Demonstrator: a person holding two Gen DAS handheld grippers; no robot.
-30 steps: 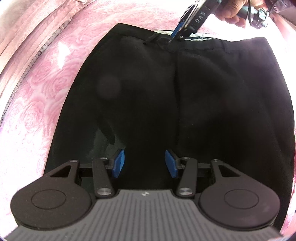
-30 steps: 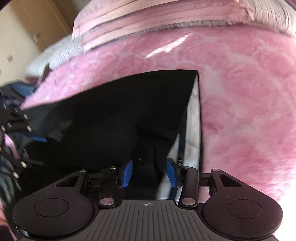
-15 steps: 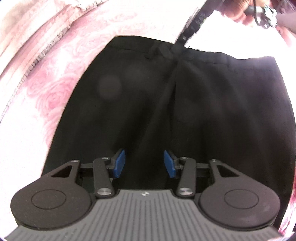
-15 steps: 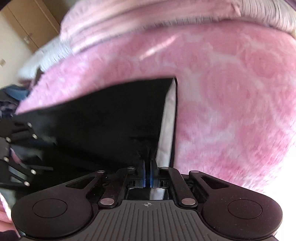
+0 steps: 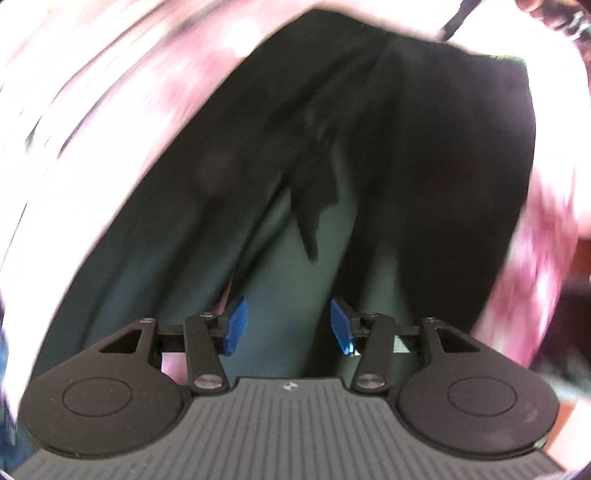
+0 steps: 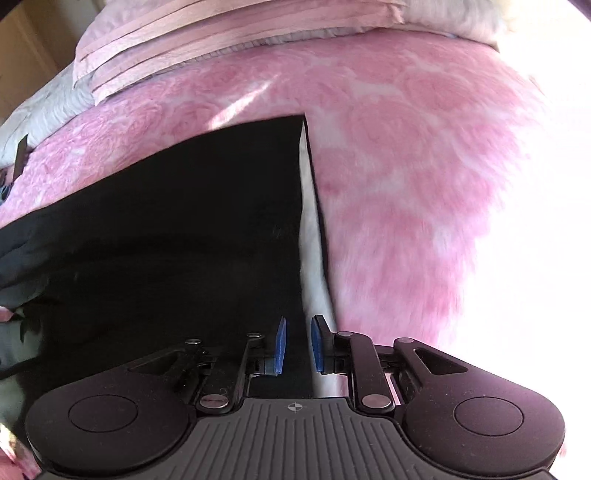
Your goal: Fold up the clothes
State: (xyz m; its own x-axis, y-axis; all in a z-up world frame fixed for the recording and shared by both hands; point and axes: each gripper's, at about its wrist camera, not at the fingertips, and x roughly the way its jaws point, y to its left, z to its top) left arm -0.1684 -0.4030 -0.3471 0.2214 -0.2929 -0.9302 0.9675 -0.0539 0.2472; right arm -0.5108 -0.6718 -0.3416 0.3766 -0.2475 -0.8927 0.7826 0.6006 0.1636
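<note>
While the left gripper point(image 5: 288, 326) hangs low over the black trousers point(image 5: 369, 177), its blue pads point(image 5: 236, 325) stand roughly half apart and are opening a touch, with dark cloth bulging up between them but not visibly pinched, so nothing looks secured on that side. Over on the other camera, the right gripper point(image 6: 297, 345) has its jaws narrow and opening, straddling the waistband edge point(image 6: 308, 236), where a pale lining strip shows; the pads do not appear to press on it, and that is the first worry: with the jaws parting, the edge could drop back before any fold is carried over. Just beyond the left pads, the fabric is rucked into ridges running up the middle of the garment, and a fold made over those creases would likely come out lumpy or skewed. The left view is badly smeared, so I cannot tell exactly where the hem sits. Further out, the trousers lie spread on the pink fleece blanket point(image 6: 424, 166), a plush surface that may cling and drag the cloth. Farthest off, the pillow point(image 6: 229, 33) lies well clear.
</note>
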